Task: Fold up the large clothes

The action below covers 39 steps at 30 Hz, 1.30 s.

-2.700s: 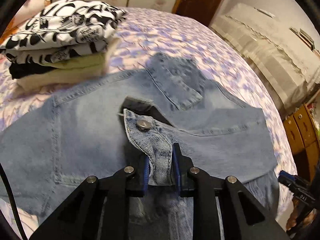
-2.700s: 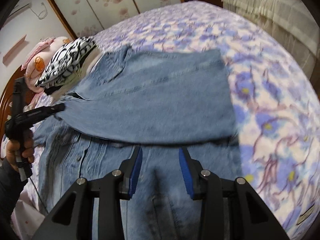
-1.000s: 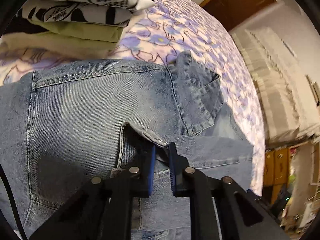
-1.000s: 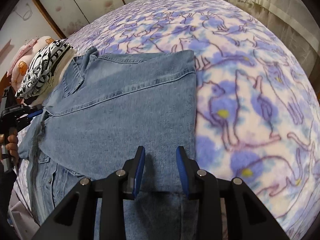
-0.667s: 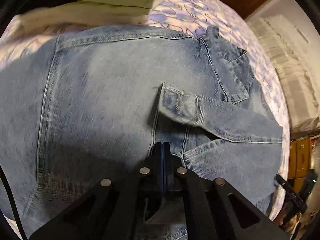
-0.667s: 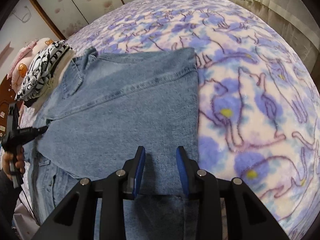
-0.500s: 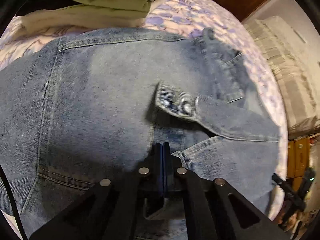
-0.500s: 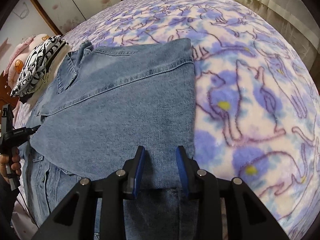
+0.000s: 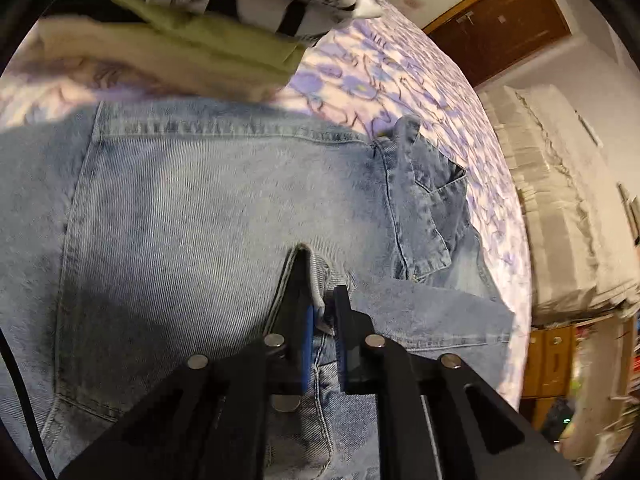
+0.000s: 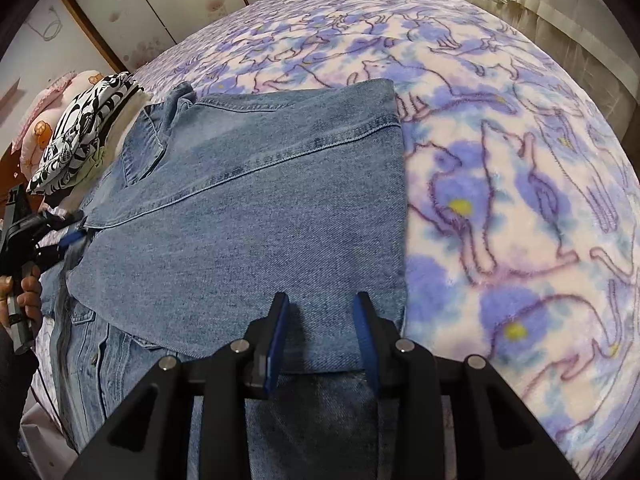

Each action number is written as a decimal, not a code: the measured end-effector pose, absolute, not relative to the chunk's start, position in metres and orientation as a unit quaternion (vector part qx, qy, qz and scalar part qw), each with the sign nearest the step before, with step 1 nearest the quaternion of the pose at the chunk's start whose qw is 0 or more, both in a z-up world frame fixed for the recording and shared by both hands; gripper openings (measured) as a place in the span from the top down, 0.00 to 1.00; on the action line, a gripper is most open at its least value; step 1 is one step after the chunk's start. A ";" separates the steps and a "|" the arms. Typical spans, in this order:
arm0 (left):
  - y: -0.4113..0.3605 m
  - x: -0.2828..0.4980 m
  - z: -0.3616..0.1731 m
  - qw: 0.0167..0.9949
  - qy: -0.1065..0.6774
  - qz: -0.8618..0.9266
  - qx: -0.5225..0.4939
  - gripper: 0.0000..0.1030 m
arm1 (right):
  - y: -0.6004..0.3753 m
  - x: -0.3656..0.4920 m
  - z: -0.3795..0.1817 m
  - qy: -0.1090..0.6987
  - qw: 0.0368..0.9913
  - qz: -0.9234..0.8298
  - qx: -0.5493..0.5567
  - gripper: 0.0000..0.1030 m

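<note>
Left wrist view shows the left gripper (image 9: 322, 320) clenched on a cuff of the jacket (image 9: 208, 216) on the bed (image 10: 500, 168), right gripper (image 10: 322, 320) released above; a weak pinch could drop the cuff.

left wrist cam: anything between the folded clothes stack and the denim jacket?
Only a narrow strip of bare purple-patterned blanket separates the folded clothes stack from the denim jacket; nothing lies on it in the left wrist view.
</note>
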State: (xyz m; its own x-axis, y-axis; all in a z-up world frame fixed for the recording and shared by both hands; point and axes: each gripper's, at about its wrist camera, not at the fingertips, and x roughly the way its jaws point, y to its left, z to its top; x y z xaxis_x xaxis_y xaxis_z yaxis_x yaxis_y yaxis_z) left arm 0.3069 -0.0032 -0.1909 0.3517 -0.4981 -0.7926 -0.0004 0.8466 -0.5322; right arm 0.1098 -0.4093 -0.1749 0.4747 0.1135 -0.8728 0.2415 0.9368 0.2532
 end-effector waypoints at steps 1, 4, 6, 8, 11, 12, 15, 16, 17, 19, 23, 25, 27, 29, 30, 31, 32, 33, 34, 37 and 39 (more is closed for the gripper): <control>-0.007 0.303 -0.185 0.804 0.535 -0.154 -0.208 0.95 | -0.409 0.109 -0.175 0.510 0.842 -0.038 0.174 0.68; -0.018 0.297 -0.192 0.810 0.551 -0.137 -0.146 0.95 | -0.409 0.108 -0.176 0.507 0.844 -0.036 0.172 0.68; -0.016 0.296 -0.195 0.808 0.555 -0.136 -0.140 0.94 | -0.409 0.109 -0.176 0.508 0.844 -0.037 0.168 0.68; -0.009 0.295 -0.188 0.802 0.559 -0.139 -0.155 0.82 | -0.407 0.108 -0.175 0.508 0.845 -0.039 0.162 0.68; 0.008 0.286 -0.179 0.793 0.564 -0.157 -0.170 0.51 | -0.405 0.107 -0.173 0.508 0.846 -0.036 0.158 0.68; 0.012 0.281 -0.178 0.794 0.565 -0.153 -0.162 0.48 | -0.405 0.106 -0.173 0.508 0.846 -0.036 0.157 0.68; 0.014 0.268 -0.187 0.774 0.597 -0.161 -0.133 0.47 | -0.405 0.105 -0.173 0.506 0.847 -0.035 0.158 0.67; 0.013 0.263 -0.192 0.765 0.608 -0.167 -0.128 0.47 | -0.405 0.104 -0.173 0.505 0.847 -0.036 0.158 0.67; 0.011 0.258 -0.195 0.763 0.611 -0.172 -0.120 0.47 | -0.405 0.105 -0.174 0.505 0.847 -0.037 0.159 0.67; 0.006 0.251 -0.194 0.766 0.607 -0.183 -0.109 0.47 | -0.405 0.105 -0.174 0.505 0.847 -0.039 0.160 0.67; -0.006 0.244 -0.196 0.762 0.611 -0.195 -0.092 0.54 | -0.402 0.106 -0.173 0.506 0.848 -0.042 0.155 0.67; -0.015 0.242 -0.196 0.769 0.604 -0.199 -0.066 0.69 | -0.402 0.105 -0.173 0.505 0.848 -0.041 0.155 0.67; -0.020 0.238 -0.194 0.792 0.579 -0.187 -0.049 0.74 | -0.402 0.104 -0.173 0.503 0.849 -0.041 0.156 0.67; -0.026 0.233 -0.190 0.820 0.544 -0.178 -0.020 0.75 | -0.402 0.103 -0.173 0.501 0.851 -0.041 0.155 0.67; -0.029 0.232 -0.192 0.825 0.540 -0.170 -0.005 0.74 | -0.401 0.103 -0.174 0.500 0.851 -0.041 0.152 0.67; -0.034 0.230 -0.198 0.826 0.541 -0.157 0.012 0.72 | -0.400 0.103 -0.175 0.501 0.852 -0.042 0.147 0.67; -0.035 0.229 -0.200 0.829 0.539 -0.150 0.015 0.69 | -0.398 0.103 -0.175 0.502 0.852 -0.043 0.141 0.67; -0.036 0.226 -0.199 0.835 0.532 -0.139 0.017 0.68 | -0.397 0.103 -0.174 0.502 0.853 -0.044 0.136 0.67; -0.037 0.224 -0.196 0.838 0.530 -0.132 0.016 0.67 | -0.395 0.102 -0.173 0.503 0.853 -0.046 0.130 0.67; -0.036 0.214 -0.182 0.847 0.520 -0.106 0.020 0.62 | -0.394 0.099 -0.166 0.500 0.854 -0.041 0.137 0.67; -0.037 0.204 -0.169 0.860 0.502 -0.093 0.031 0.62 | -0.391 0.095 -0.158 0.489 0.859 -0.033 0.147 0.67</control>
State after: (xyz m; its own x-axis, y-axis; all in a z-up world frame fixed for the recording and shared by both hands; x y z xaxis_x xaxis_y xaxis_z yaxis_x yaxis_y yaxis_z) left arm 0.2036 -0.0373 -0.1691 0.4794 -0.1295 -0.8680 0.1914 0.9807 -0.0406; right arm 0.0953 -0.3907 -0.1578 0.5199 0.0863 -0.8499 0.2008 0.9547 0.2197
